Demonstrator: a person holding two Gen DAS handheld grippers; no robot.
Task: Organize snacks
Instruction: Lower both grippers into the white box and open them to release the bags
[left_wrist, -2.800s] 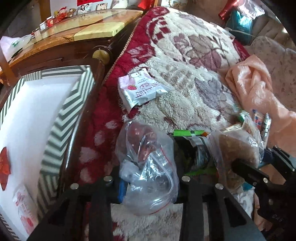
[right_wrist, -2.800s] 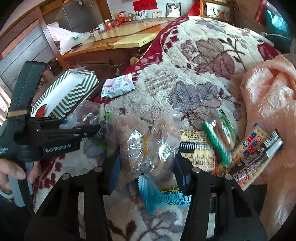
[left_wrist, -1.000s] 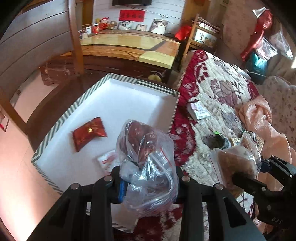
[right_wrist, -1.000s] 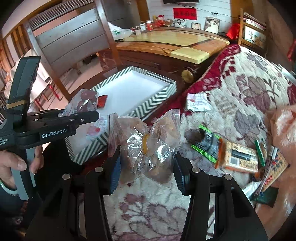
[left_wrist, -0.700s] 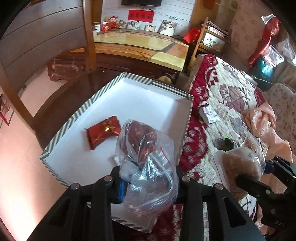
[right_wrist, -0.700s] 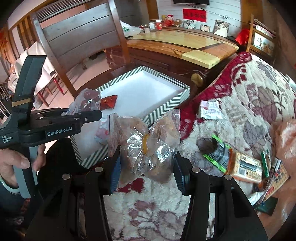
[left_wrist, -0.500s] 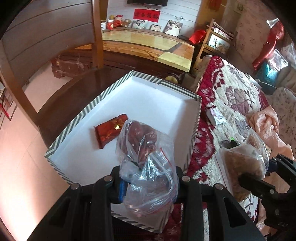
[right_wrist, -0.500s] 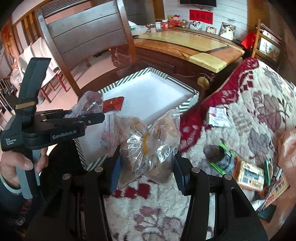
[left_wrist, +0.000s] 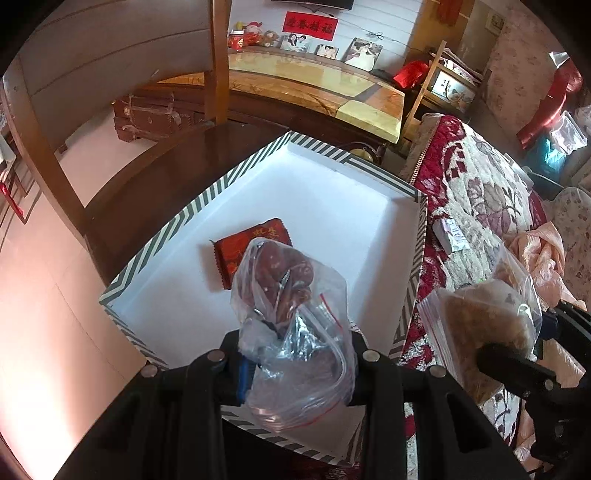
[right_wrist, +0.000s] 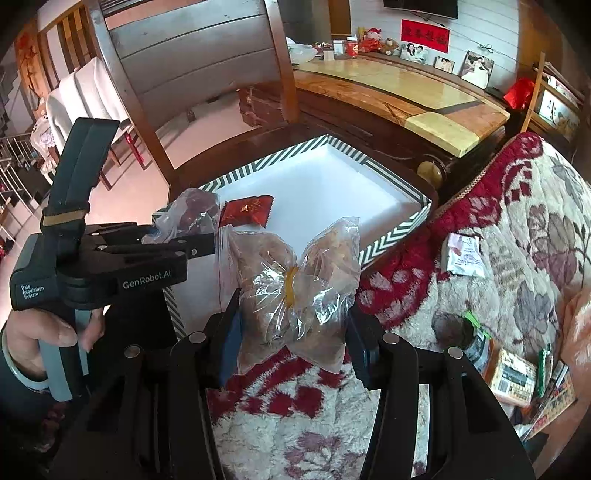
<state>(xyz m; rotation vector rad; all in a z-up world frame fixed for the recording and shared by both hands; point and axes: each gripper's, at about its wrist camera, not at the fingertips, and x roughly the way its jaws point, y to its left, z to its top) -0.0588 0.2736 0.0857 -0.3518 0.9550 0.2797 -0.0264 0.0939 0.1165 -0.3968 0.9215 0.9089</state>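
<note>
My left gripper (left_wrist: 295, 363) is shut on a clear zip bag of dark red dates (left_wrist: 291, 314) and holds it above the near part of a white box with a green-striped rim (left_wrist: 354, 164). A red snack packet (left_wrist: 251, 247) lies inside the box. My right gripper (right_wrist: 293, 338) is shut on a clear bag of brown snacks (right_wrist: 295, 284) tied with a yellow band, hanging over the blanket beside the box's (right_wrist: 391, 236) near corner. The left gripper (right_wrist: 192, 245) with its bag of dates (right_wrist: 190, 212) also shows at the left of the right wrist view.
A floral blanket (right_wrist: 517, 236) carries a white packet (right_wrist: 463, 254) and several more snacks (right_wrist: 513, 369) at the right. The box sits on a dark wooden seat (left_wrist: 147, 173) with a chair back behind. A long marble-topped table (right_wrist: 406, 88) stands beyond.
Both grippers have carried their bags leftward from the blanket toward the box. The box now fills more of both views, and the date bag hangs over its inside.
</note>
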